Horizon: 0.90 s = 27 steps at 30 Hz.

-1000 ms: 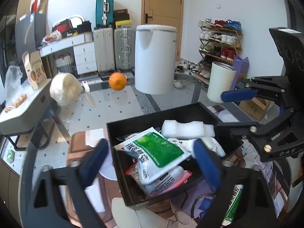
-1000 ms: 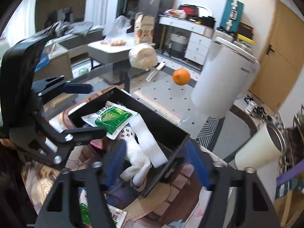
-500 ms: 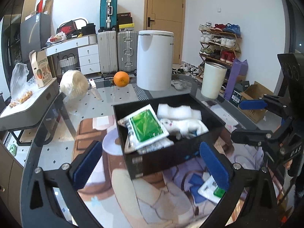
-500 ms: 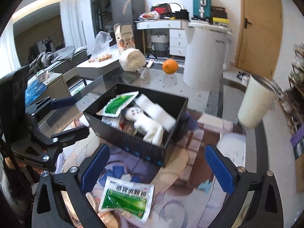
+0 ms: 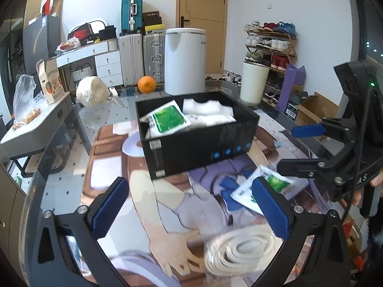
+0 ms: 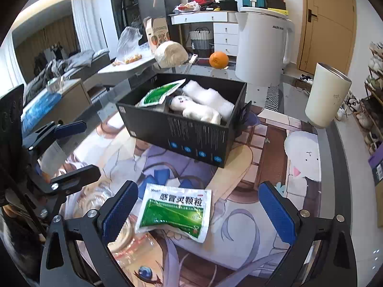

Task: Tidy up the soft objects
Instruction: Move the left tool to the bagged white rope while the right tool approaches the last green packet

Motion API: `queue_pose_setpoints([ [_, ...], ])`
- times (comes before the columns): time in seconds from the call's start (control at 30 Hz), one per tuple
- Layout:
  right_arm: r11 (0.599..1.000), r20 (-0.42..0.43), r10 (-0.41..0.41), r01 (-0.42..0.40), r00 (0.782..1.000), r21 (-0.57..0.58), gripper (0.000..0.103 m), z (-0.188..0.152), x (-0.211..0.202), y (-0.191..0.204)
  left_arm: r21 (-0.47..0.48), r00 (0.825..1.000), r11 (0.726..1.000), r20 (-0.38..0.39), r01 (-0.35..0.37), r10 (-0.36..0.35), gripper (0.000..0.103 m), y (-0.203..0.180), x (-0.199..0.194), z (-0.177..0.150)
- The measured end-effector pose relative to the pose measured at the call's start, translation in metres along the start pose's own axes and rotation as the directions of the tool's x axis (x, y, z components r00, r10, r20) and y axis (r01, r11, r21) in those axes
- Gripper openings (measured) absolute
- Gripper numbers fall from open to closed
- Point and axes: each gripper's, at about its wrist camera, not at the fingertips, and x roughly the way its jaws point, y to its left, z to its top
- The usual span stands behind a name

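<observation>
Both jaws wide open, empty: right gripper (image 6: 197, 209) hangs over the loose green sachet (image 6: 174, 211) lying flat on the table (image 6: 275, 157), left gripper (image 5: 191, 209) above the bagged white rope coil (image 5: 240, 251) at the near edge. To do it well, probably drop the right jaws low, straddle the sachet's short width, pinch an edge since it's flat, then lift over the black box (image 6: 191, 132) wall. Count: one sachet out, one visible in box, one coil, one white plush doll (image 6: 195, 110), one white foam roll (image 6: 208, 98).
</observation>
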Motion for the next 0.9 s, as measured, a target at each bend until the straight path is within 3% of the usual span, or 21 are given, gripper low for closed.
queue_pose_setpoints([
  [0.43, 1.000, -0.097, 0.016, -0.018, 0.995, -0.019, 0.102, -0.014, 0.021, 0.002, 0.036, 0.997, 0.999, -0.072, 0.034, -0.032, 0.103, -0.019, 0.002, -0.028],
  [0.9, 0.998, -0.147, 0.022, -0.030, 0.989, -0.055, 0.102, -0.018, 0.044, 0.021, 0.073, 0.989, 0.994, -0.128, 0.082, -0.073, 0.103, -0.029, 0.004, -0.048],
])
